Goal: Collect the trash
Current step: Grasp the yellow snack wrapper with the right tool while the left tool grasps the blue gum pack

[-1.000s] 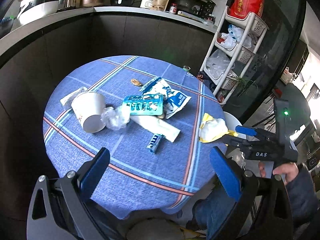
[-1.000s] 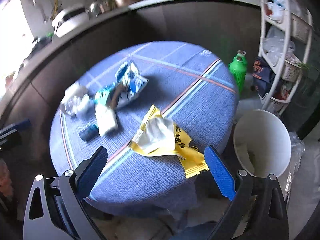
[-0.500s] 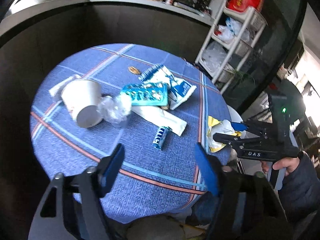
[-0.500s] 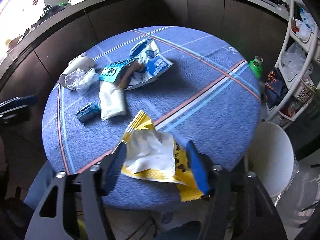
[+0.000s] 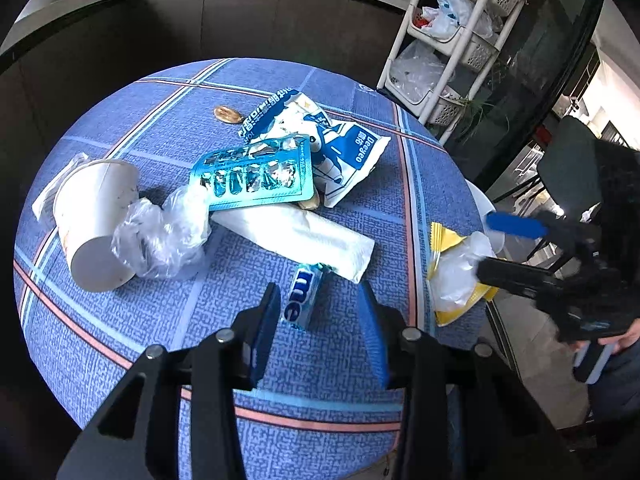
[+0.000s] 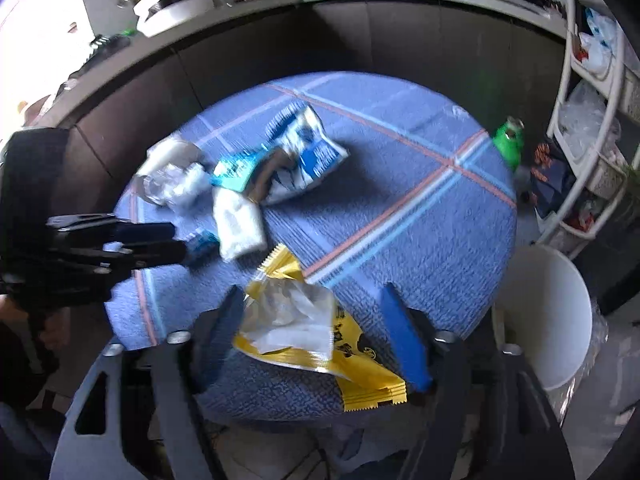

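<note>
candy stick pack point(image 5: 304, 295): a small blue-and-white paper-wrapped roll lying flat on the blue plaid tablecloth point(image 5: 132, 296), at about 6 o'clock of the litter pile, its far end just beside the folded napkin point(image 5: 304, 236).
pack, handling: likely light and fairly stiff, with a slick wrapper that could squirt out under a skewed pinch; best taken across its short sides, near the middle.
pack, axis: its long axis runs from about 7 o'clock near the camera to about 1 o'clock toward the napkin, roughly along the line the left gripper looks down.
left gripper point(image 5: 320, 320): its jaws have just been closing and stand partly open, one blue pad on each long side of the pack; no pad visibly presses on it yet, so nothing is held.
yellow snack wrapper point(image 6: 308, 328): an empty, torn foil bag at the table's near right edge, about 5 o'clock of the pile, partly overhanging.
wrapper, handling: very light, limp and crinkly, likely to fold or slide; a pinch on the flat printed body should hold better than one on the torn flap.
wrapper, axis: its length runs from about 11 o'clock to 5 o'clock in the right wrist view, torn mouth at the far end.
right gripper point(image 6: 316, 328): its jaws have just been opening and stand wide, the wrapper between them but not clamped.
white bin point(image 6: 548, 320): on the floor at about 3 o'clock of the wrapper.
</note>
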{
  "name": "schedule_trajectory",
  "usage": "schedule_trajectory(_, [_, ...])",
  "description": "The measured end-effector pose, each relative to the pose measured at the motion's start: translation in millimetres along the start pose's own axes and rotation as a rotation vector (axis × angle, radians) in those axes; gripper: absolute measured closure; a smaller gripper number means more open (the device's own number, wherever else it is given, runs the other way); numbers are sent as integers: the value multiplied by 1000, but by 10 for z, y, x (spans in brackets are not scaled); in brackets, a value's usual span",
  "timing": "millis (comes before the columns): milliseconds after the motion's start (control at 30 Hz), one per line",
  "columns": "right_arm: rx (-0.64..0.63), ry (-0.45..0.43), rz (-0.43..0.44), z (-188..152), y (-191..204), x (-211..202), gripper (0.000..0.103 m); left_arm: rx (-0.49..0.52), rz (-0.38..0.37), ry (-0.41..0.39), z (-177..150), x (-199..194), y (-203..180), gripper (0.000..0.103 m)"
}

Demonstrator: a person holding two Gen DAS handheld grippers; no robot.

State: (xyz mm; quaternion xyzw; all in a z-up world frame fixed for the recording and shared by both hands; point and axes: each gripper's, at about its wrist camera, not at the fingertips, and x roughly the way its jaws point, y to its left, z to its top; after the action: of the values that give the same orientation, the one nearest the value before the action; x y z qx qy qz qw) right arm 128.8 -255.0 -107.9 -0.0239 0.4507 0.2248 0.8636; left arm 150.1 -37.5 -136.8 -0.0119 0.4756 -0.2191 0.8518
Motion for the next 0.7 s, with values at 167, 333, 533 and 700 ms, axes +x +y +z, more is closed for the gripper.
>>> schedule_trajectory(167, [-140, 65, -10, -147, 58, 16, 24, 4, -3, 16, 12, 70, 24, 63])
schedule_trajectory(333, [-144, 95, -13, -266, 3, 161, 29, -3, -8, 28, 33, 127, 48, 63])
schedule_trajectory(533, [-113, 97, -12, -232, 14, 289, 72, -5, -7, 60, 42, 232, 61, 68])
schedule_trajectory(700, [-70, 77, -23, -191, 6, 309, 79, -15, -2, 70, 31, 257, 79, 71])
